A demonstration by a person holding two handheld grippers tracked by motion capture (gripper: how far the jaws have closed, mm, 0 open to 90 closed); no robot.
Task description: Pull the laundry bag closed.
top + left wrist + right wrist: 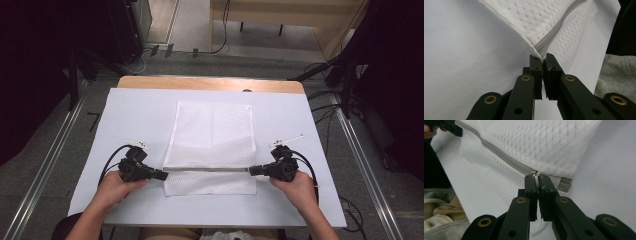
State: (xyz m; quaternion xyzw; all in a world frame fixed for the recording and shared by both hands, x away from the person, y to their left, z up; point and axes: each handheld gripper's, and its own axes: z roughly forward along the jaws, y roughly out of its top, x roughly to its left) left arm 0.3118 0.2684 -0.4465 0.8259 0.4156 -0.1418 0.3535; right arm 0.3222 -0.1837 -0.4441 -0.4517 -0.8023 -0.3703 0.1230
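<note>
My right gripper [537,178] is clamped on the small metal zipper pull [534,172] at the right end of the white mesh bag [212,132], jaws pressed together with the tab between them. My left gripper [542,58] sits at the opposite end, tips pinching the bag's corner where the grey zipper [549,38] starts; a thin gap shows lower down between the jaws, but the tips are on the fabric.

The bag lies flat in the middle of the counter [130,107], and the zipper crosses its near part from left to right, straight between my two grippers. So the zipper's long axis points from my right gripper directly toward my left one. I judge the coming move turns on that line: the right hand [297,187] is the one on the pull and would draw it along the zipper toward the left, while the left gripper anchors the far corner so the mesh stays taut.
</note>
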